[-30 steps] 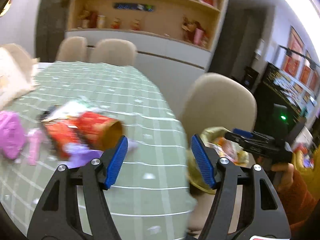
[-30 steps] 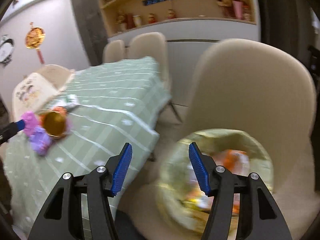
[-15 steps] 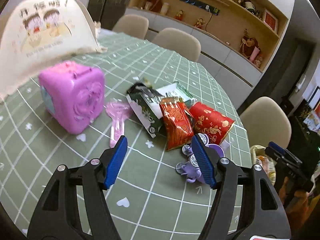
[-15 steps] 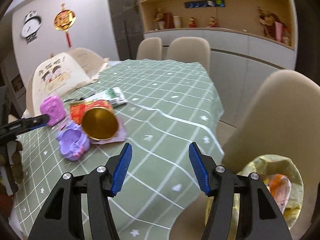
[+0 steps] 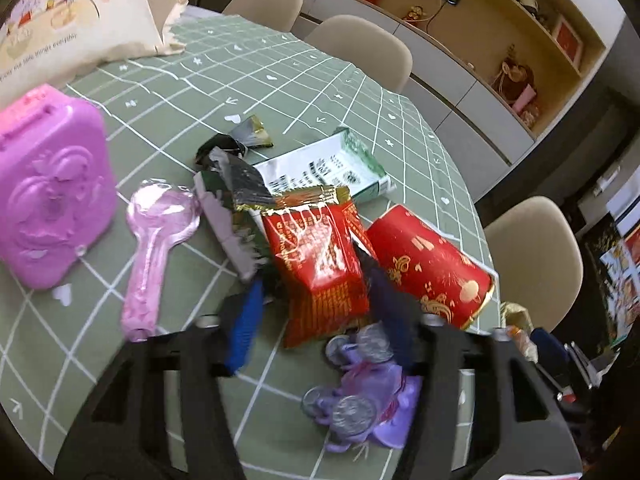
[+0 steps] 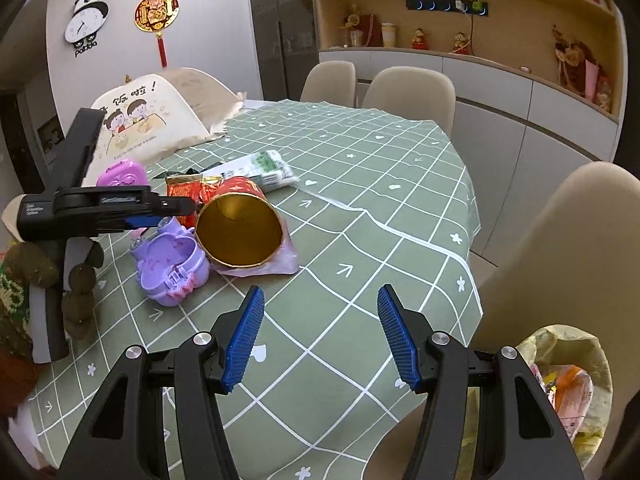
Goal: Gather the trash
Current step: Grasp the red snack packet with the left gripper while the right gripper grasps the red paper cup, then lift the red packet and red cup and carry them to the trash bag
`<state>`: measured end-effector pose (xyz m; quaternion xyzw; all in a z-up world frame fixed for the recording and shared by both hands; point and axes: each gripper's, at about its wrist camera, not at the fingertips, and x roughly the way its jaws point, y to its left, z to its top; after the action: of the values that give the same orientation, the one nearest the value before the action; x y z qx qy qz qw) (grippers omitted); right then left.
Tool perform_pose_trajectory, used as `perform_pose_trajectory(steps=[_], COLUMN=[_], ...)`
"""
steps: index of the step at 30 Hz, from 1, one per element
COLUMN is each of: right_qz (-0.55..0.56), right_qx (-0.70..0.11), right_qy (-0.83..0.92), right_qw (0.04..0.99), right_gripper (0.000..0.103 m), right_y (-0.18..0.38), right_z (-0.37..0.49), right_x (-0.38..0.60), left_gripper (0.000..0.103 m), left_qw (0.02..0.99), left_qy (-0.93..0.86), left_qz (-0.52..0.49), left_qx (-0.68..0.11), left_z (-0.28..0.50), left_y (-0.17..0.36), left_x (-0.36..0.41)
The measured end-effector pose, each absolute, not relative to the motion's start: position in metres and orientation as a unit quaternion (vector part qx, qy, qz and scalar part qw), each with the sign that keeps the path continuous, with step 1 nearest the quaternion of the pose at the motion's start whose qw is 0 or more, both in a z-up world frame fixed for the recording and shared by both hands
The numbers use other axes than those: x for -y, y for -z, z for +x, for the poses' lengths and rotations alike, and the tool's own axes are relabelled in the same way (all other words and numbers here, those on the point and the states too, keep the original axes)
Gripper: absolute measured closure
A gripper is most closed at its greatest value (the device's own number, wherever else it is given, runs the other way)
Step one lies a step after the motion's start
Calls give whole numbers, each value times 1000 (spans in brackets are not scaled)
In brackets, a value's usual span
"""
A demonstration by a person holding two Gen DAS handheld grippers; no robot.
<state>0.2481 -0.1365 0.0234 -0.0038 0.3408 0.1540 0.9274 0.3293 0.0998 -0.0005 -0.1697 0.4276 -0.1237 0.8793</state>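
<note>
A pile of trash lies on the green checked tablecloth (image 5: 320, 80): a red snack packet (image 5: 320, 256), a red paper cup (image 5: 432, 268) on its side, a green-white carton (image 5: 332, 168) and dark torn wrappers (image 5: 236, 184). My left gripper (image 5: 320, 320) is open, its blue fingers either side of the red snack packet's near end. It also shows in the right wrist view (image 6: 160, 212), reaching over the pile. My right gripper (image 6: 320, 336) is open and empty above the table's near edge. The cup (image 6: 240, 228) faces it, gold inside.
A pink toy box (image 5: 48, 188), a pink plastic spoon (image 5: 156, 240) and a purple toy with coins (image 5: 360, 392) lie beside the trash. A yellow trash bag (image 6: 572, 384) stands right of the table by a beige chair (image 6: 560, 248). A printed food cover (image 6: 136, 124) stands behind.
My left gripper swung from the trash bag to the table and moved down over the red snack packet. My right gripper turned from the trash bag toward the table.
</note>
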Motion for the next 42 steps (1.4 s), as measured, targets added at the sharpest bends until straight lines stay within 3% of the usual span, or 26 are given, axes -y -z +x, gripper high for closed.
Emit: perform_pose_trajectory(steps=[1,7,14,23,30,36,42], right_qz=[-3,14,28,-27,-29,-72,-86], right_qx=[-340,-328,-341,-410,-424,-428,-412], right_qy=[-154,-191,-243,-260,-266,-255,-244], right_qw=[928,925,908,874,865,864,874], right_gripper=[47,47,47,47,47,47,46], right_y=[-24,-42,-58,-35,-22,-25,-21], right_z=[250,269,312,368,364,348,337], right_x=[136,123,91,43,47,40,39], left_gripper=[72,79,79,77,77,61,65], left_qw=[879,885,896,873,873,870,878], left_qy=[125,137,135,170,162,155,140], left_qz=[-171,-172,-161,-161,-170,-170,-153], left_qx=[-427,-411,-390,-429,-428,-437,-432], left_z=[329,306,282,291,292,292,292], left_y=[0,-16,-34,-14,-14,-5,0], left_x=[-101,-119,-150,-160,-166,-162,-156])
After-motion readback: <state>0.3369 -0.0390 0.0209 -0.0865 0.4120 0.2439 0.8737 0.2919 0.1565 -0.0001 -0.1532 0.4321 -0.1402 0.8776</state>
